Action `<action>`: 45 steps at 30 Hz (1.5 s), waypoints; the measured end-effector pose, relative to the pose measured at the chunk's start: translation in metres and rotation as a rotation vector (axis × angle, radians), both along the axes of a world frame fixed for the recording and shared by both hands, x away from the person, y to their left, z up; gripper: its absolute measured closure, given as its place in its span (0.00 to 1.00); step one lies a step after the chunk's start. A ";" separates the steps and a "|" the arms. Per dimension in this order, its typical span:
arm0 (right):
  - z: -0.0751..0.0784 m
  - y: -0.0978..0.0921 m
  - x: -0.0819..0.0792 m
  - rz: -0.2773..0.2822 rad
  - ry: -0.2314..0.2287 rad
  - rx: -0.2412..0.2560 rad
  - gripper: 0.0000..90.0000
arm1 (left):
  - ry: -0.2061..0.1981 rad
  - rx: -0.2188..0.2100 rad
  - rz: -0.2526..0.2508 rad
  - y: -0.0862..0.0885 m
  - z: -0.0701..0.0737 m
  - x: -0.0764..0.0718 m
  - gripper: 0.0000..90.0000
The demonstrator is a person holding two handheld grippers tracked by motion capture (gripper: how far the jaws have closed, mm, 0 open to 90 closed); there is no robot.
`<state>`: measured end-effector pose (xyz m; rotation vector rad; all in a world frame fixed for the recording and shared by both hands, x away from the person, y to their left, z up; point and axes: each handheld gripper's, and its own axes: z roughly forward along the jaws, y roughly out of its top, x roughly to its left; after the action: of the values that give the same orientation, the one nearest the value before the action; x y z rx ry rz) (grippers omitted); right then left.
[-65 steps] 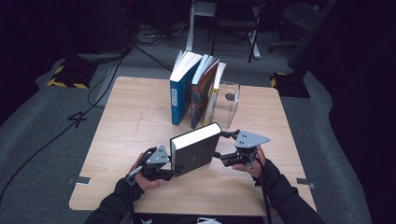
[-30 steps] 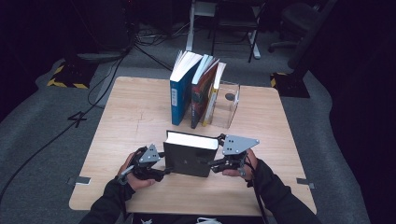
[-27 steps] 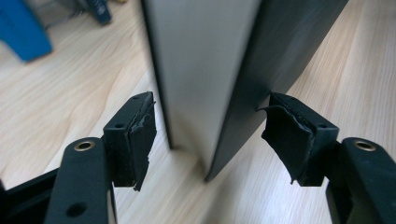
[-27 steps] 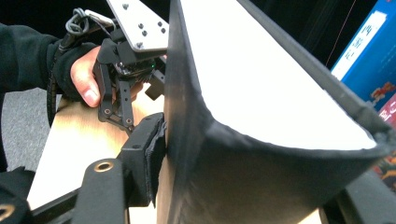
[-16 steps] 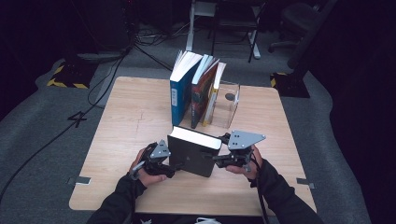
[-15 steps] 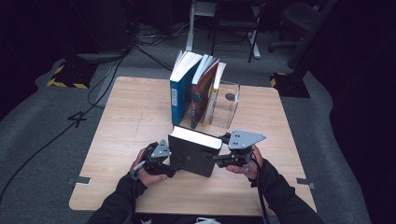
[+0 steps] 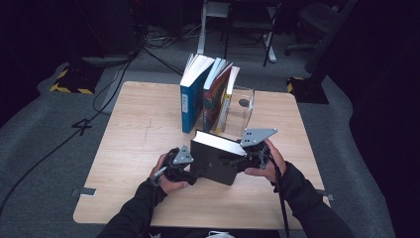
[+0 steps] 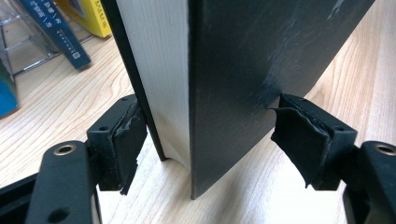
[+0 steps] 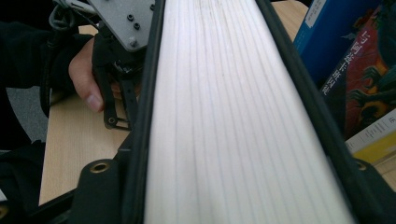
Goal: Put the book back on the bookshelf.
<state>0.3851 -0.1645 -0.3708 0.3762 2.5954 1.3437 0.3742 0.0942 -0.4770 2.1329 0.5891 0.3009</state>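
We see a clear stand [image 7: 243, 110] at the table's [image 7: 138, 129] far middle, with a blue book [image 7: 192, 94] and others leaning beside it. Our black book [image 7: 215, 157] stands tilted near the front edge. The right gripper [image 7: 236, 161] clamps its page edge. The left gripper [image 8: 208, 140] straddles a lower corner, pads parted, only just touching the covers.
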 end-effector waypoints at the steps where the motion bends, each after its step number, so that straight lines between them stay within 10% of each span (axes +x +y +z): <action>1: 0.000 -0.001 0.001 -0.003 -0.001 0.002 0.42 | -0.001 0.000 0.000 -0.001 0.000 0.000 0.29; 17: 0.004 -0.009 0.004 -0.022 -0.003 0.022 0.47 | 0.010 -0.016 0.003 -0.009 -0.002 0.005 0.27; 21: 0.004 -0.009 0.002 -0.015 -0.007 0.008 0.48 | 0.027 0.044 0.015 -0.006 -0.002 0.002 0.30; 35: 0.007 -0.008 0.000 -0.036 0.015 -0.015 0.54 | 0.073 0.138 0.183 0.083 -0.001 -0.045 0.29; 45: 0.009 -0.009 -0.002 -0.018 0.010 -0.020 0.57 | 0.109 0.148 0.233 0.106 -0.013 -0.054 0.25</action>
<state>0.3828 -0.1730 -0.3614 0.4031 2.6050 1.3125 0.3198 0.1999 -0.4898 2.2353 0.9072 0.3679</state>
